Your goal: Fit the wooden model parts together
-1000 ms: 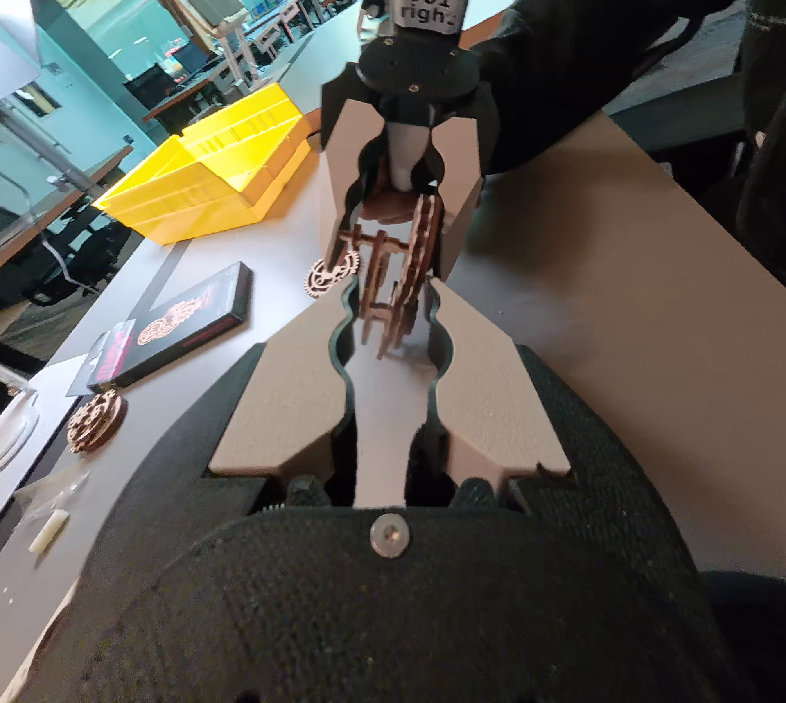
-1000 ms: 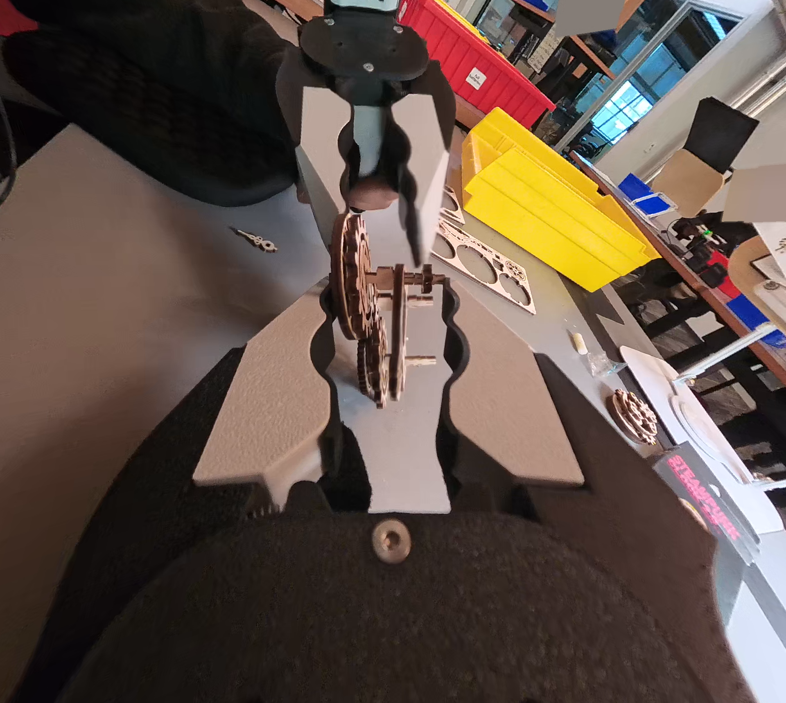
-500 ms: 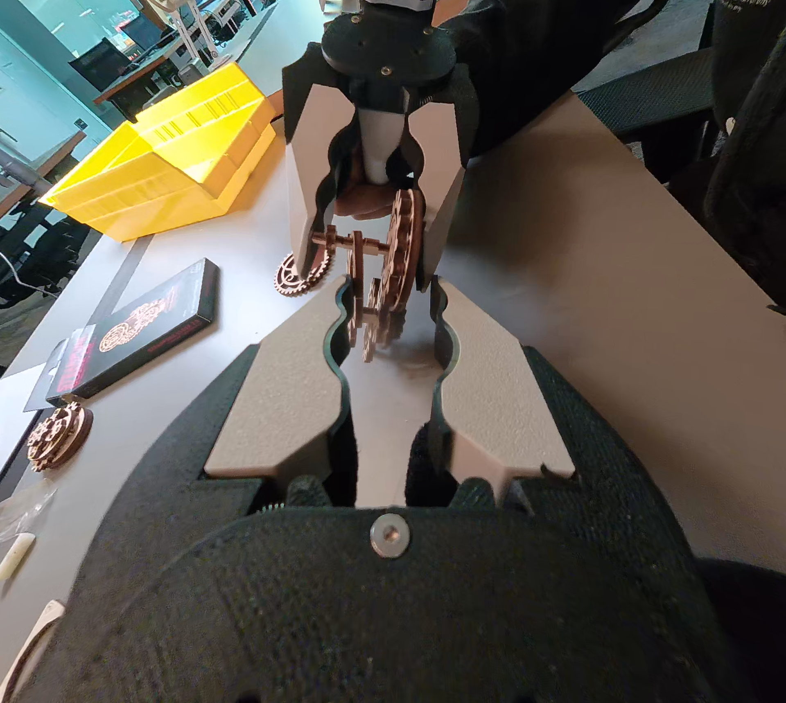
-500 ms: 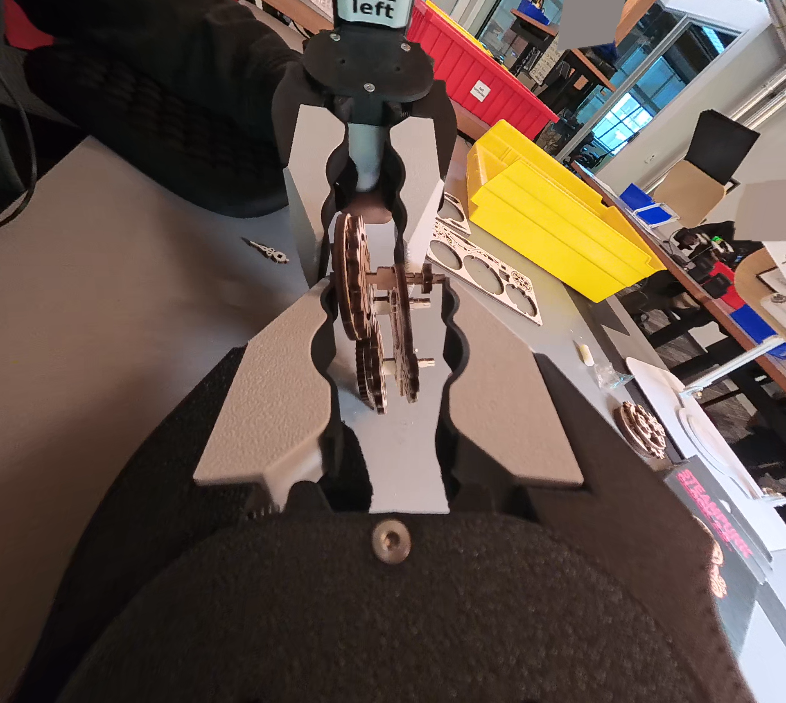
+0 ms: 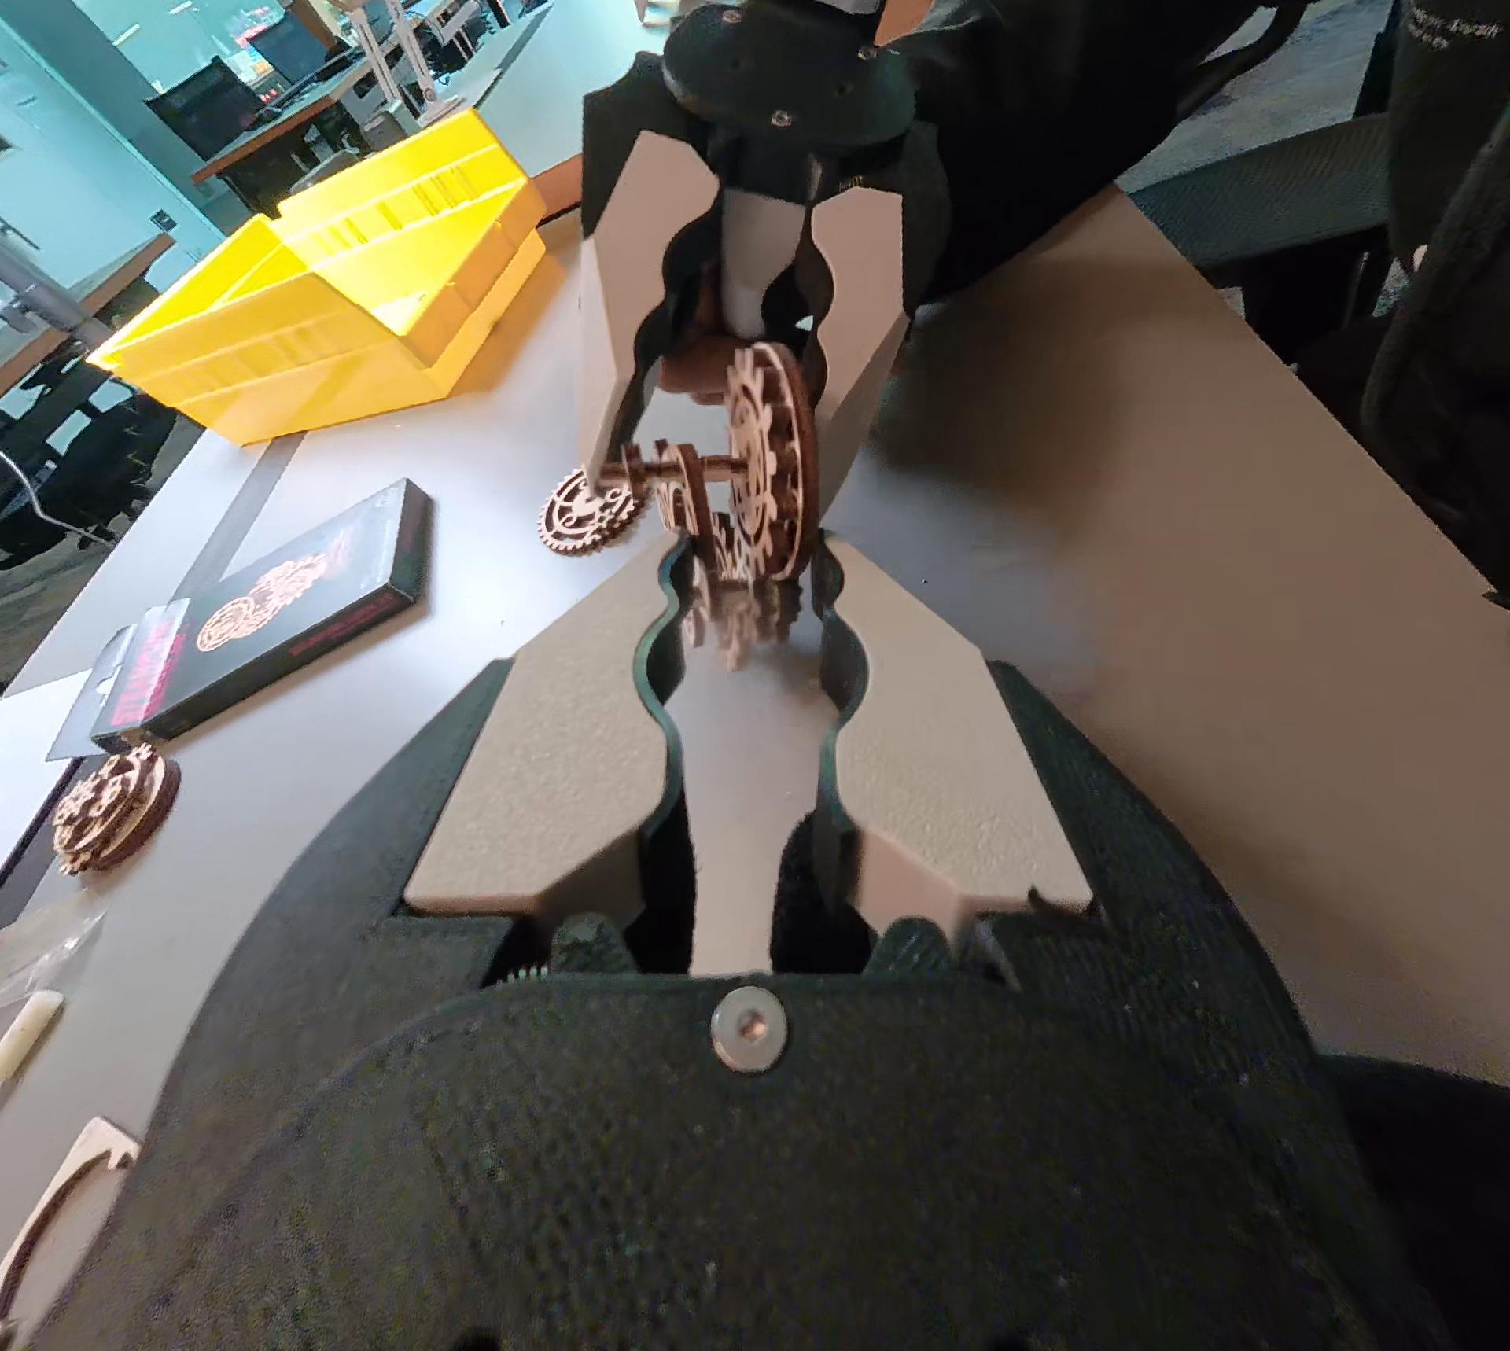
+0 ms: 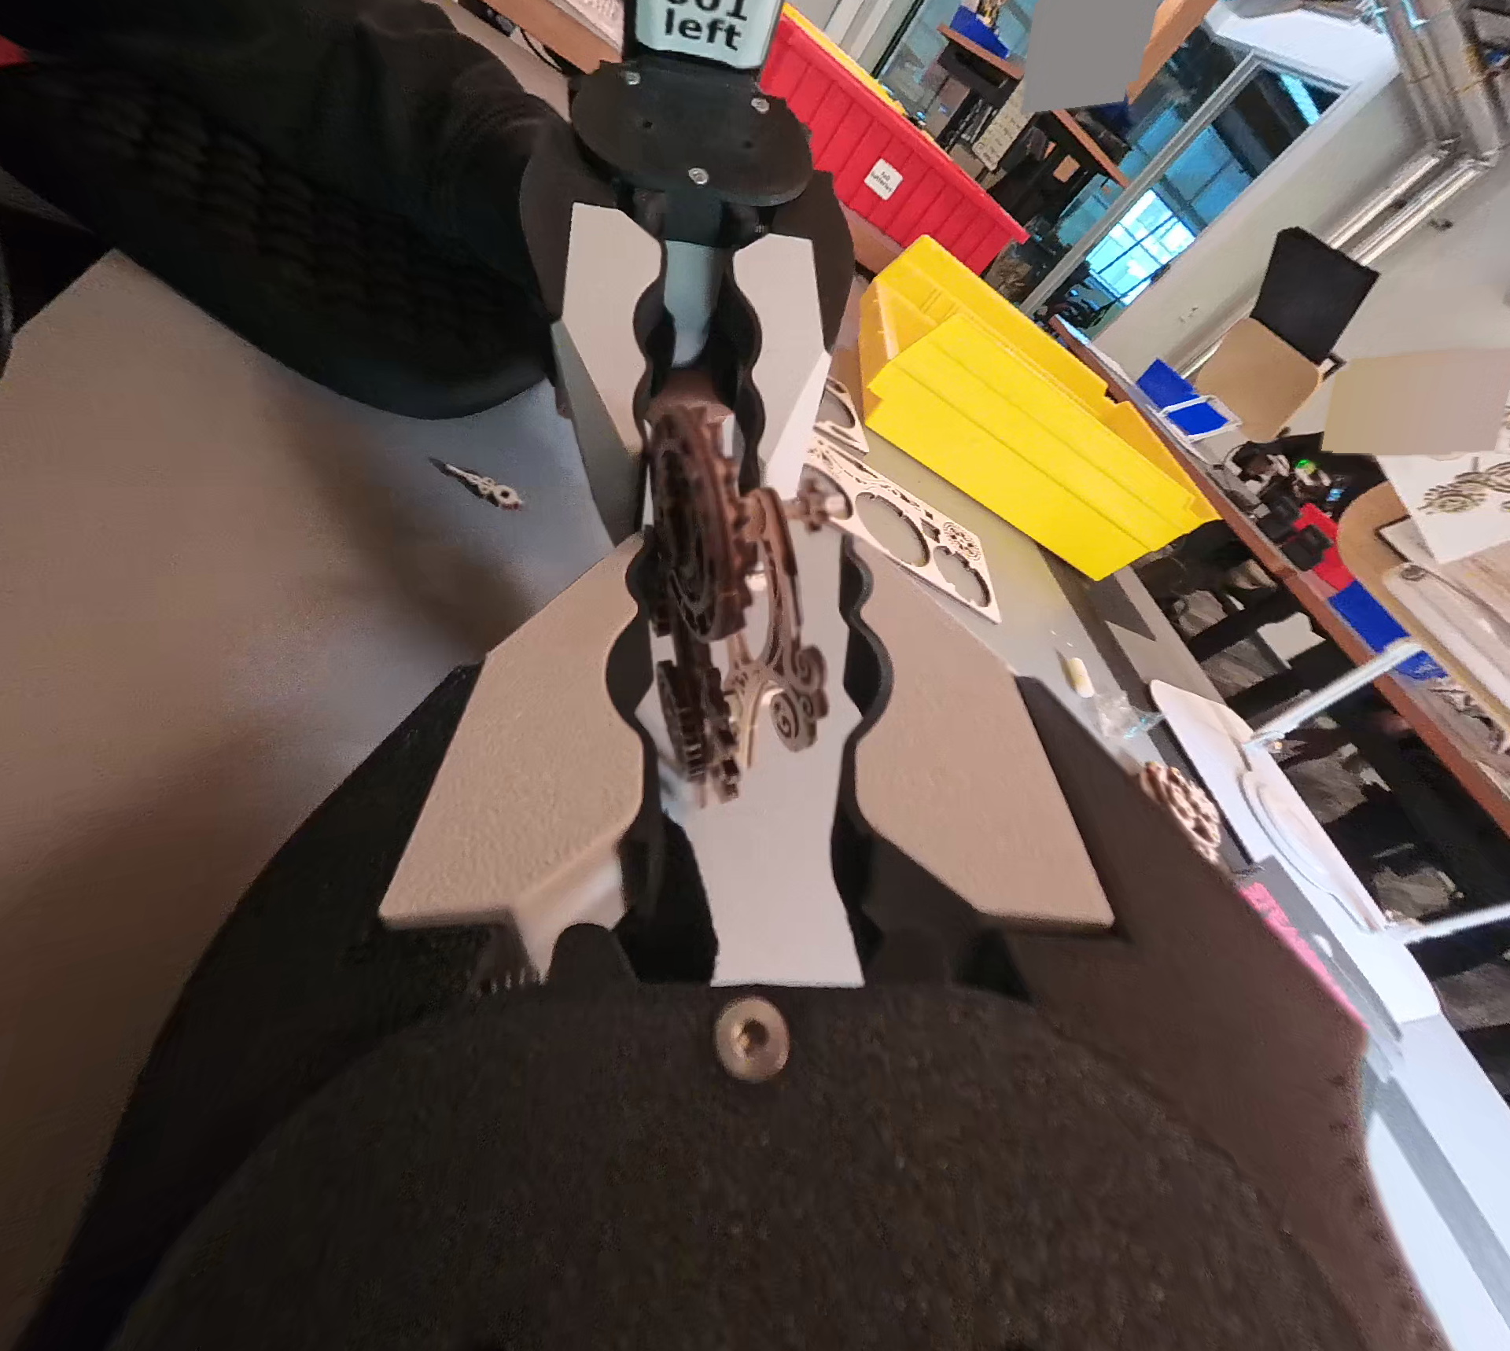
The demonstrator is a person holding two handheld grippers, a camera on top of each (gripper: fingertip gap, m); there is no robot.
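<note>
Now, gripping the gear assembly (image 5: 735,495) at centre frame with the right gripper (image 5: 715,487), reaching down from the top edge, pinched end to end along the axle, so running left-right across the picture. Straddling its lower gears from below with the left gripper (image 5: 748,568), parted slightly; touching or not, cannot tell. Probably calls for a squeeze along that same axle.

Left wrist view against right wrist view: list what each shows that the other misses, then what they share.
Only the left wrist view shows the loose gear lying flat on the table. Only the right wrist view shows the red bin, the punched-out parts sheet and a small dark part. Both show the wooden gear assembly between the two grippers, the yellow bins and the black box.
</note>
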